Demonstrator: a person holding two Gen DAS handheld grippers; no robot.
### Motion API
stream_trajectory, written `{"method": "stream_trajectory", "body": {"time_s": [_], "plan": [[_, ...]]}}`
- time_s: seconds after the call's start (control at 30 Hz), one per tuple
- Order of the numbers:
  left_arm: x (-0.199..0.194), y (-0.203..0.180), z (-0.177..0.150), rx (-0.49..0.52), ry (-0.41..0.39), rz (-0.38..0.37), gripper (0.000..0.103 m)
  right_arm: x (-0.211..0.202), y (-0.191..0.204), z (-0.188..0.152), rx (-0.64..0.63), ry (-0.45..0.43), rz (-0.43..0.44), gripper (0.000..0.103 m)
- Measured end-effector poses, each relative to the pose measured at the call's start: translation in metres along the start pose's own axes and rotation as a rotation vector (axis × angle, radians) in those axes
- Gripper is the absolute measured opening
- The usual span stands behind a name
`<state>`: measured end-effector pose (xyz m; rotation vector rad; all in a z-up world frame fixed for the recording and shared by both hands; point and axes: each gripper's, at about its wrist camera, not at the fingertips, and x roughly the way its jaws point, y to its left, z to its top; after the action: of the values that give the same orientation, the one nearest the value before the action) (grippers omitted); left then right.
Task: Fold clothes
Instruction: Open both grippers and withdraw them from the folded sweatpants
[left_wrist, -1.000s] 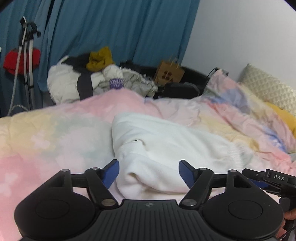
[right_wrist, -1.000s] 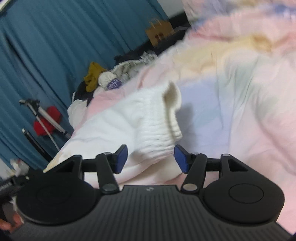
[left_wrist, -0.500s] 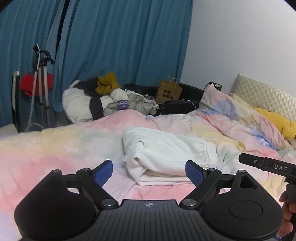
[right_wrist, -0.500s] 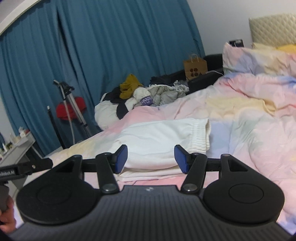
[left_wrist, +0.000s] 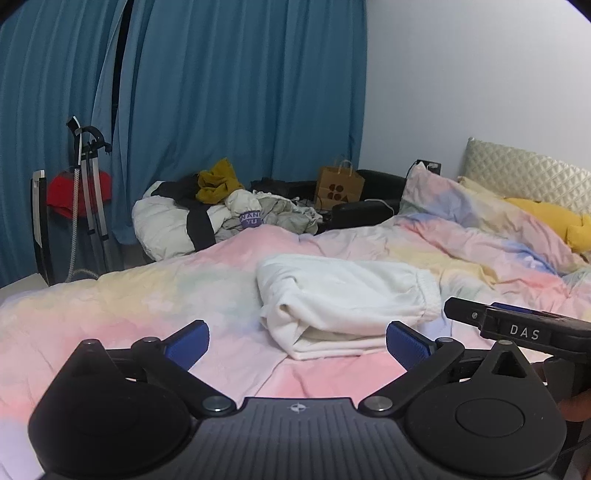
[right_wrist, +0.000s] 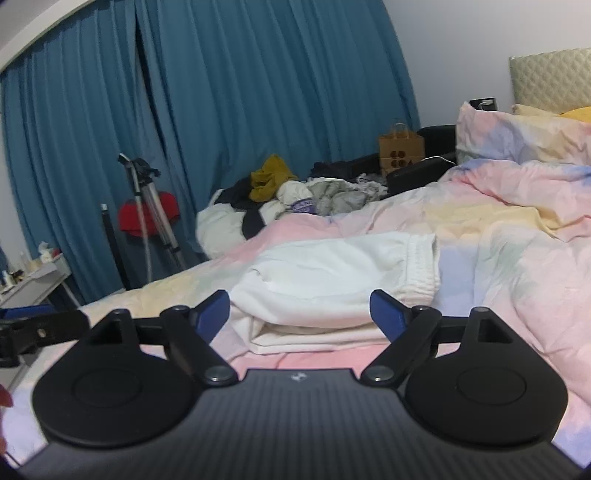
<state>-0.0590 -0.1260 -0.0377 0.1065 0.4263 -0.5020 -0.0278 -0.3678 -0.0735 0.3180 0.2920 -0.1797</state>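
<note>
White cloth, a folded garment (left_wrist: 343, 299), lies in a thick bundle on the bed (left_wrist: 110, 314), whose pastel cover runs pink, yellow and pale blue. Its gathered waistband faces the pillows, and the stacked layers show along the near edge. The left gripper (left_wrist: 297, 343) hangs above the bed in front of the garment, its jaws opening wide with nothing between them and touching no cloth. The right gripper (right_wrist: 299, 310) hovers likewise just short of the bundle, its jaws opening too and empty. Beyond the bed, a heap of unfolded clothes (left_wrist: 229, 210) sits against the blue curtain (left_wrist: 240, 92), with a brown paper bag (left_wrist: 338, 188) beside it and a tripod (right_wrist: 155, 210) farther left.
</note>
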Motion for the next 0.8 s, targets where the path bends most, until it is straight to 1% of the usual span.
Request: {"method": "stream_trajectory", "body": {"time_s": [0.13,0.23,0.4,0.6,0.8], "plan": [[0.005,0.007,-0.015,-0.004,-0.005,0.038,0.103,0.007,0.005,-0.016,-0.037,0.011,-0.04,0.084],[0.01,0.015,-0.02,-0.022,0.004,0.055,0.103,0.011,0.013,-0.022,-0.1,0.01,-0.075,0.084],[0.016,0.027,-0.023,-0.056,0.014,0.085,0.103,0.016,0.021,-0.029,-0.157,0.012,-0.084,0.084],[0.016,0.034,-0.023,-0.087,-0.008,0.082,0.103,0.018,0.019,-0.03,-0.156,0.018,-0.076,0.084],[0.018,0.024,-0.024,-0.054,-0.01,0.093,0.103,0.017,0.013,-0.029,-0.13,0.015,-0.077,0.084]]}}
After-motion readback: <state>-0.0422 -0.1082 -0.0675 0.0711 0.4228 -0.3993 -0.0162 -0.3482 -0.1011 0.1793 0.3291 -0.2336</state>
